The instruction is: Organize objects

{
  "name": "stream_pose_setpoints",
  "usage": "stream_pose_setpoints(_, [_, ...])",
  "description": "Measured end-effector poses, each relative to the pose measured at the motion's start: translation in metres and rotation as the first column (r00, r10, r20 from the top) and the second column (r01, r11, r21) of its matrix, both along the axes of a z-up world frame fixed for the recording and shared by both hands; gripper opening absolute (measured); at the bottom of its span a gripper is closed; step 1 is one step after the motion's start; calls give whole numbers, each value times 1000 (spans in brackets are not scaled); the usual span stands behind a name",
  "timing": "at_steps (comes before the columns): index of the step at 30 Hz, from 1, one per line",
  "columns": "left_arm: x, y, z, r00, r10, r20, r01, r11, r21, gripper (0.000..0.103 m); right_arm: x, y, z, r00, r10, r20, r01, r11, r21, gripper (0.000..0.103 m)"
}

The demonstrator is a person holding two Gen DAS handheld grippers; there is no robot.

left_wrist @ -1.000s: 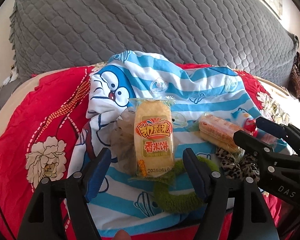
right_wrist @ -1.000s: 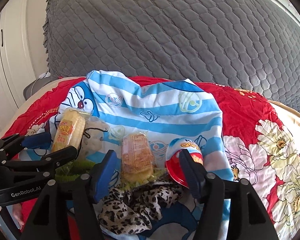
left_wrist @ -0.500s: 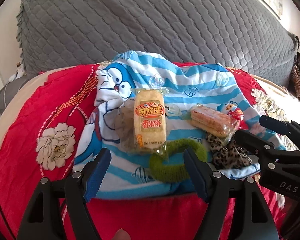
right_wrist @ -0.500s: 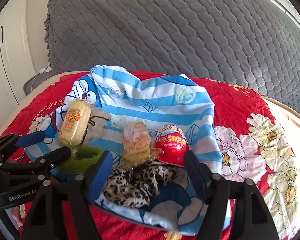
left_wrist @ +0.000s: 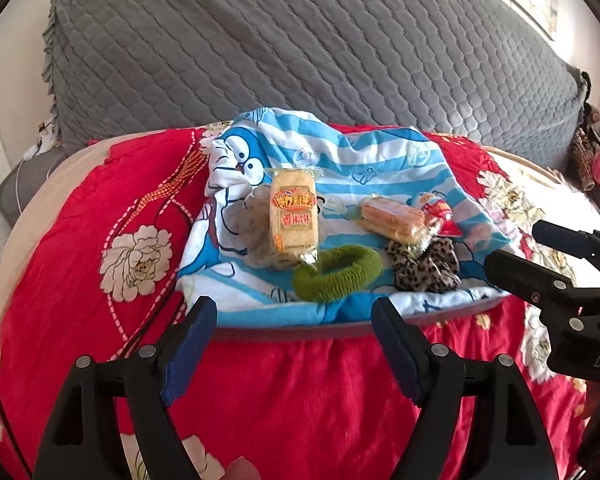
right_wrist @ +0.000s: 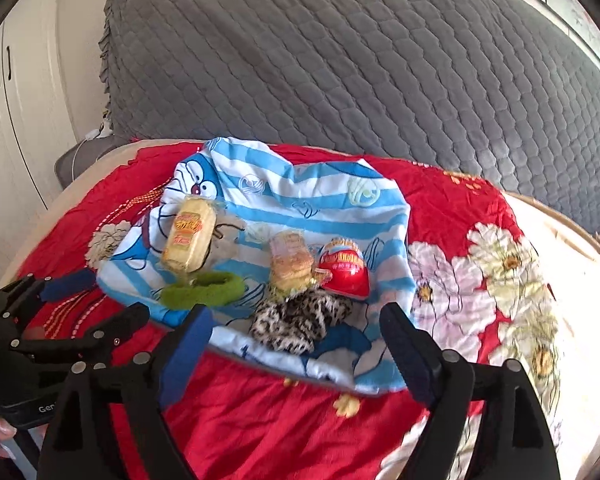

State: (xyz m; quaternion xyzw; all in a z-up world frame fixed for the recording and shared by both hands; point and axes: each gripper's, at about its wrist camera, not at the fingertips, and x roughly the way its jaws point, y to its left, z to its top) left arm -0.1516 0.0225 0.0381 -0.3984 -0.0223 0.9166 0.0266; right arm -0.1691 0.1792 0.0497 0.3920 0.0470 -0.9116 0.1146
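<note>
Red bedspread [left_wrist: 80,216]; fingers [left_wrist: 192,336] [right_wrist: 188,340] spread, snack wrapper [left_wrist: 294,216] hides pouch [left_wrist: 252,224].

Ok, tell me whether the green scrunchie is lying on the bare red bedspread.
No, the green scrunchie lies on the blue striped cartoon cloth, next to the leopard scrunchie.
</note>
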Motion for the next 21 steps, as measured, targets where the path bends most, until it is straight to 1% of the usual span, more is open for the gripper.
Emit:
stream_pose_setpoints(2, [7,0,2,1000,-6,4,6,1000,4,81,6,0,1,1000,-6,13,6,1000,-1,86])
stream_pose_setpoints(7, [25,1,6,1000,-26,1,26,1000,-10,81,23,2,6,1000,-19,24,20,999,-41,88])
stream_pose_setpoints(14, [51,-6,11,1000,-20,1,20,1000,9,81,48,-2,12,999,-30,32,31,999,-21,89])
stream_pose_setpoints(17, [64,-9,15,1000,-11,-7,12,1000,25,81,68,0,16,999,-37,21,37,999,-18,89])
stream_pose_setpoints(18, [68,-11,16,1000,-10,-9,10,1000,28,81,75,1,16,999,-37,17,38,999,-20,89])
stream_pose_setpoints(21, [83,-11,19,1000,-11,-16,12,1000,22,81,89,3,15,998,-54,13,54,998,-16,95])
